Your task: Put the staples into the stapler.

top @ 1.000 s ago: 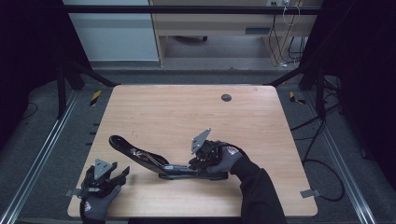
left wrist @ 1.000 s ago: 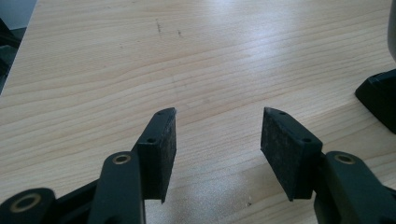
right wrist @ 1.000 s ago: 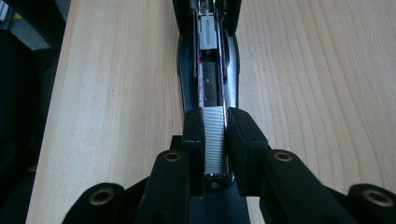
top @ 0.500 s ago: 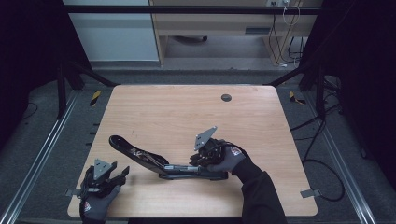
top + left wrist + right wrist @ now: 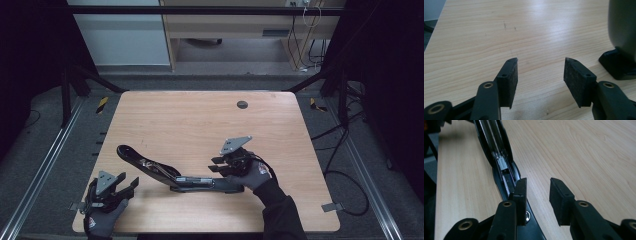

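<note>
Black stapler [image 5: 170,172] lies swung open along the near part of the table [image 5: 200,125], staple channel facing up. Right tongs [image 5: 220,167] hover over its base end, jaws apart, nothing between them; one pad [image 5: 520,192] sits just over the channel edge. Left tongs [image 5: 125,184] rest near the table's near left corner, jaws apart, empty. Probable step: gripping the base. Centre both pads across it before closing, or it may skid.
</note>
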The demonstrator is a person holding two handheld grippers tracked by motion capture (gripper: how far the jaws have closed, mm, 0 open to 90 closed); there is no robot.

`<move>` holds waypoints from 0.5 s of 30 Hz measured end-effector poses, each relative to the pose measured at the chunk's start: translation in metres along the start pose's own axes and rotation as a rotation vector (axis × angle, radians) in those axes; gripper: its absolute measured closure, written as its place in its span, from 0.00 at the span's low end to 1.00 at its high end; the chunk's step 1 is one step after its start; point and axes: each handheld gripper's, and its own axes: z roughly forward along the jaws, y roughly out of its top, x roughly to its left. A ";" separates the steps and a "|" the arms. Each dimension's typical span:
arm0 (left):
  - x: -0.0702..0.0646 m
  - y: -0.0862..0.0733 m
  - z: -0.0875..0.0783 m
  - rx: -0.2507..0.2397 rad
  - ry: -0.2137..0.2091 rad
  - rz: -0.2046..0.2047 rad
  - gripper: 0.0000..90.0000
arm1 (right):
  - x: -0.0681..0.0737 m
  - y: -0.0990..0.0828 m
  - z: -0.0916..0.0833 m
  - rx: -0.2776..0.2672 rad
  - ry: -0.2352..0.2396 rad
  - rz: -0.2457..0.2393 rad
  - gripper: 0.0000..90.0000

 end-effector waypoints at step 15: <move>0.001 0.011 -0.016 -0.084 -0.051 -0.054 0.47 | -0.002 -0.036 -0.027 -0.084 -0.207 0.186 0.70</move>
